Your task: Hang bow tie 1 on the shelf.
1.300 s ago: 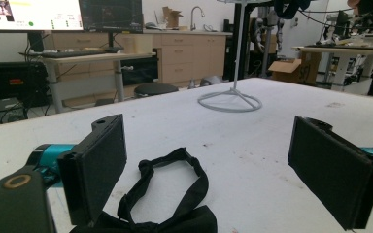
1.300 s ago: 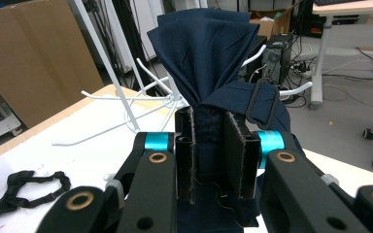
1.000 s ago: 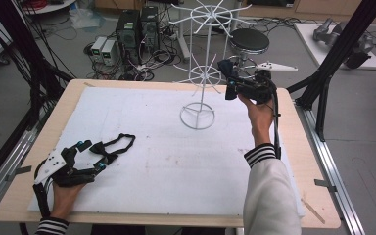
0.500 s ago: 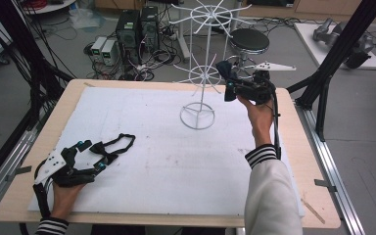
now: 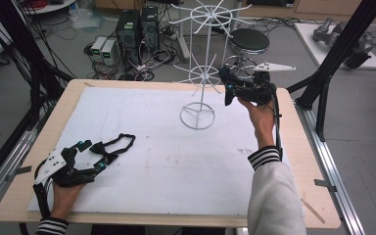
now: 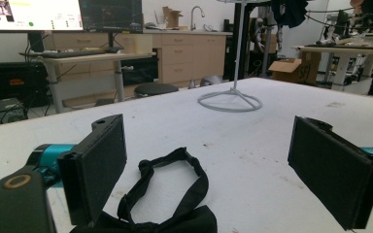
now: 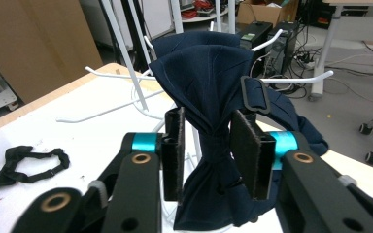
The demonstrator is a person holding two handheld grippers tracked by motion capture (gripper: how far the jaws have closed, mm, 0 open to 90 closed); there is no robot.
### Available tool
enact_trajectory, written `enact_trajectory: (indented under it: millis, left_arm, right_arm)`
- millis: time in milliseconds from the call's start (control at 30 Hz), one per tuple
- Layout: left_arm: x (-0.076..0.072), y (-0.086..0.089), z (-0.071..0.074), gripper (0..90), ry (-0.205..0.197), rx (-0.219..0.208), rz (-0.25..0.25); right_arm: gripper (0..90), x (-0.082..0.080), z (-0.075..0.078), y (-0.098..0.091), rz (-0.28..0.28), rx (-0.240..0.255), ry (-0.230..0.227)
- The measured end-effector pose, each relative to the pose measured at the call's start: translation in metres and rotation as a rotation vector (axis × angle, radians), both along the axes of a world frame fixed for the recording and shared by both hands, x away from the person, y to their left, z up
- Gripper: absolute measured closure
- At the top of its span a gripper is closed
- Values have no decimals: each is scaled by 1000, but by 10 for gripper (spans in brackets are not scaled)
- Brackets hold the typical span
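Observation:
A white wire rack [image 5: 198, 78] stands at the back of the white-covered table [image 5: 176, 166]. My right gripper [image 5: 227, 85] is held up at its lower arms. A navy bow tie [image 7: 209, 63] hangs on the rack's arms [image 7: 291, 77], its knot between my right gripper's [image 7: 210, 116] pads. The jaws have just been opening, and a small gap shows on each side of the knot. My left gripper [image 5: 95, 154] rests at the near left, open wide. A black bow tie [image 5: 120, 144] with its strap lies flat between that gripper's [image 6: 209, 128] jaws [image 6: 175, 194].
The rack's ring base [image 6: 230, 102] sits on the sheet past the black tie. Beyond the table's far edge are computer towers [image 5: 137, 29], a black stool [image 5: 248, 40] and floor cables. A black frame strut [image 5: 333, 63] rises at the right.

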State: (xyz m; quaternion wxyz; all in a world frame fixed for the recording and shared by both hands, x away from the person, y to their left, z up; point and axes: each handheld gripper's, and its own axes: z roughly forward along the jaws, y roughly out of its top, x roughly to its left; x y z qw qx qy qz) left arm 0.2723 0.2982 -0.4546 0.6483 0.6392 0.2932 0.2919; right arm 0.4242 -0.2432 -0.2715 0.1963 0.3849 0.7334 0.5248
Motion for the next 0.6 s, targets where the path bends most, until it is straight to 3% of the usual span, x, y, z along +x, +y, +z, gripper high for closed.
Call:
enact_trajectory:
  millis: [233, 367, 600]
  left_arm:
    - [0, 0, 0, 143, -1, 0, 1]
    - [0, 0, 0, 143, 1, -1, 2]
    - [0, 0, 0, 143, 0, 1, 1]
  right_arm:
    - [601, -1, 0, -1, 19, -12, 25]
    - [581, -3, 0, -3, 39, -59, 50]
    - [551, -4, 0, -4, 53, -84, 67]
